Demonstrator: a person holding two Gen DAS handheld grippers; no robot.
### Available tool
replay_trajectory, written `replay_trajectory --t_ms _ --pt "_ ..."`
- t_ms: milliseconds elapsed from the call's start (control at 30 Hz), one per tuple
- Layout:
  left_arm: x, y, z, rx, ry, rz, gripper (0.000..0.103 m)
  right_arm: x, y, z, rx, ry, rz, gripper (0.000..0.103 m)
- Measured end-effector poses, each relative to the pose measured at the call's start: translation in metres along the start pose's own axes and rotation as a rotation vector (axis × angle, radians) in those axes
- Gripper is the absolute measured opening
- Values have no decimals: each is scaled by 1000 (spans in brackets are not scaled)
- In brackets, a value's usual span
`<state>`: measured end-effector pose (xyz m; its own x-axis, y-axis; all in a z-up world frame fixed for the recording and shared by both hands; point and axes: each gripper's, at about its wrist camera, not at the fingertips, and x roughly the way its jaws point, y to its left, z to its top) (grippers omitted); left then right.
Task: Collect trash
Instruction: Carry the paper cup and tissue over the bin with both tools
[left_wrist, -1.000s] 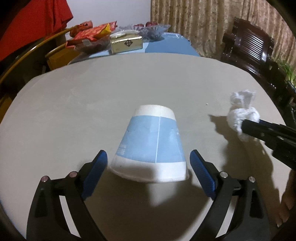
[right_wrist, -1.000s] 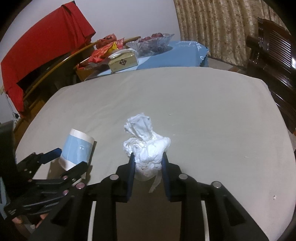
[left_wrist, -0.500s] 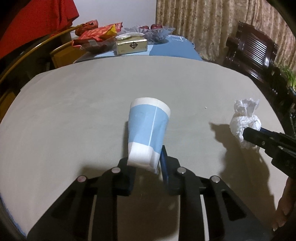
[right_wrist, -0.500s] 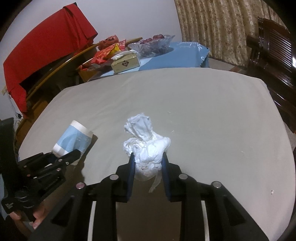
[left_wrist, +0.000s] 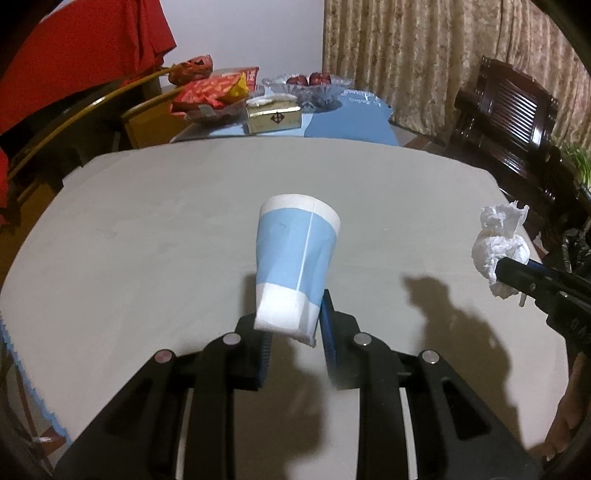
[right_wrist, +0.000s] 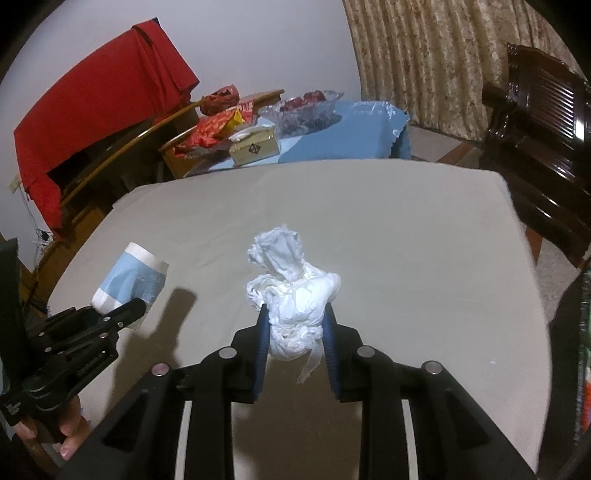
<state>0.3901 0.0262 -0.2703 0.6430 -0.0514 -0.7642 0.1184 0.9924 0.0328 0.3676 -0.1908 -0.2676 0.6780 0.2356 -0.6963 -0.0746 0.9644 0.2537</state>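
Observation:
My left gripper (left_wrist: 293, 336) is shut on a blue and white paper cup (left_wrist: 295, 262), squeezing its rim end flat and holding it above the grey table (left_wrist: 147, 240). The cup also shows at the left of the right wrist view (right_wrist: 129, 280), held by the left gripper (right_wrist: 136, 306). My right gripper (right_wrist: 295, 336) is shut on a crumpled white tissue wad (right_wrist: 291, 291), lifted off the table. The tissue wad (left_wrist: 498, 247) and right gripper (left_wrist: 509, 269) show at the right edge of the left wrist view.
Beyond the grey table stands a blue-covered table (left_wrist: 347, 118) with a gold tissue box (left_wrist: 273, 116), red snack bags (left_wrist: 210, 90) and a glass fruit bowl (left_wrist: 310, 86). A dark wooden chair (left_wrist: 517, 125) stands at the right. A red cloth (right_wrist: 92, 110) hangs at the left.
My left gripper has shut on the paper cup, crushed its rim end and lifted it off the table. My right gripper still holds the tissue wad, raised slightly.

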Motion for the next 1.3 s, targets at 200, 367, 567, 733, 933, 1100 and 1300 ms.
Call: replay_trajectory --t_ms 200,367,567,733,933,1100,1300 --pt "-44 -21 -4 -12 -24 -11 23 -52 -9 -2 13 -29 -9 27" --pt "-82 -50 -7 10 -47 -23 23 -100 -20 -6 21 -52 -17 27" --pt "-133 -98 -13 31 -61 -64 23 -159 -43 -11 29 -74 -37 27" --pt "-167 -140 -21 46 -69 -91 23 -198 -69 -17 32 -84 -50 27" --pt "-193 -190 -30 48 -50 -108 23 -239 -102 -23 29 -102 -72 27" --pt "-205 -232 -35 77 -46 -132 24 -266 -133 -26 35 -126 -108 27" --pt "-210 -280 -35 122 -47 -163 24 -279 -173 -31 53 -128 -143 27"
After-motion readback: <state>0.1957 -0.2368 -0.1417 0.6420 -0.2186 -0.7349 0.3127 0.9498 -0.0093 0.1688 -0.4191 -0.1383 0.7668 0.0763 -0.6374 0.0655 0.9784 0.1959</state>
